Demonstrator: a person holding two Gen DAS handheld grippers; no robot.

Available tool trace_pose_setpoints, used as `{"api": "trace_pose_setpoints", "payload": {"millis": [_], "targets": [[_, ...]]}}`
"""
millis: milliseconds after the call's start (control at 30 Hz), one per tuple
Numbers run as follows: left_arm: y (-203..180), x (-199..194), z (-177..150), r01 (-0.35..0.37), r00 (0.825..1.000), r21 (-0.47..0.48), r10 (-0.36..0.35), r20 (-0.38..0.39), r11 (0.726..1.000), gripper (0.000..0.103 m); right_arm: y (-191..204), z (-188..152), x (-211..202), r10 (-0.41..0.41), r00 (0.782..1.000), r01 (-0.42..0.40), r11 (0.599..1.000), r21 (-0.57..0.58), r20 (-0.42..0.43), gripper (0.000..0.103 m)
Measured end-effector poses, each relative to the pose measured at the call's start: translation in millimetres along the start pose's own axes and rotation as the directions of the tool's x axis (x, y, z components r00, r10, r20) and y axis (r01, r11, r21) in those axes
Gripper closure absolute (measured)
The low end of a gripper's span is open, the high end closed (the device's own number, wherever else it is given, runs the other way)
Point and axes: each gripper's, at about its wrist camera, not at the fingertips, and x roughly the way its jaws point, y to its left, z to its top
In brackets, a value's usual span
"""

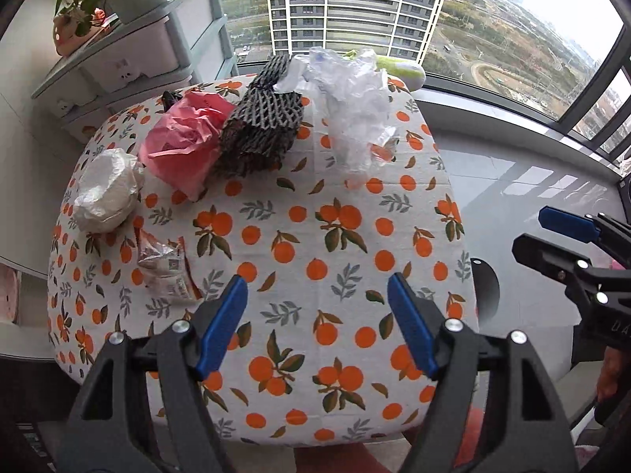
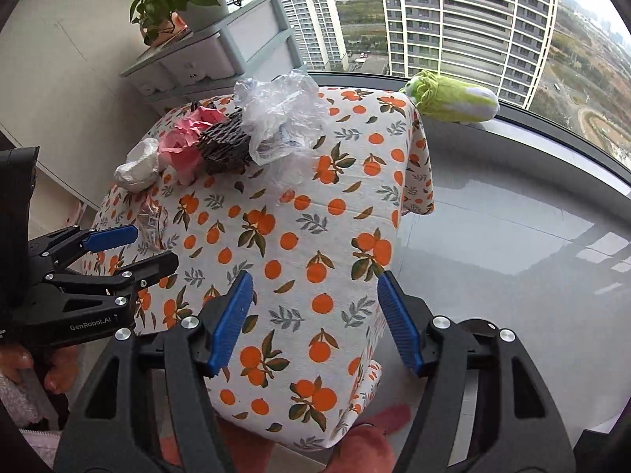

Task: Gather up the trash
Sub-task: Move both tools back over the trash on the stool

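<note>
1. Nearest, the left gripper [image 1: 317, 323] and right gripper [image 2: 311, 323] are hovering over the desk [image 1: 315, 244], jaws apart, holding nothing.
2. Farther off, trash is lying leftward: snack wrapper [image 1: 165, 272] nearest the left gripper, then white wad [image 1: 106, 197], pink bag [image 1: 185, 142], clear plastic [image 1: 355, 110].

Each claw, the left claw [image 1: 317, 329] and the right claw [image 2: 313, 323], has black angular arms, silver screws and ribbed blue pads; "GenRobot.AI" marks one body.

Printed cotton tablecloth [image 1: 276, 213], crinkly clear plastic [image 1: 355, 110]
</note>
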Motion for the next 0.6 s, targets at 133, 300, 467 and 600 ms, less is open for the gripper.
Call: {"api": "trace_pose_setpoints", "payload": {"millis": [133,300,467,600], "targets": [[78,-26,-1,-0.061,0.998,-0.075,0.063,0.025,0.995,0.029,77,26,5,0.039,0.999,-0.039,0.993,-0.110,-0.004,0.039],[151,-41,-3,-0.116,0.992,-0.126,0.121,0.039,0.985,0.029,156,50,17,0.080,0.997,-0.080,0.977,-0.199,-0.011,0.040],[191,-53,-1,-0.149,0.986,-0.178,0.159,0.048,0.973,0.029,204,67,27,0.099,0.994,-0.107,0.958,-0.267,-0.043,0.040],[201,-56,0,-0.159,0.982,-0.201,0.176,0.070,0.966,0.029,225,77,33,0.110,0.992,-0.125,0.935,-0.331,-0.062,0.040]]}}
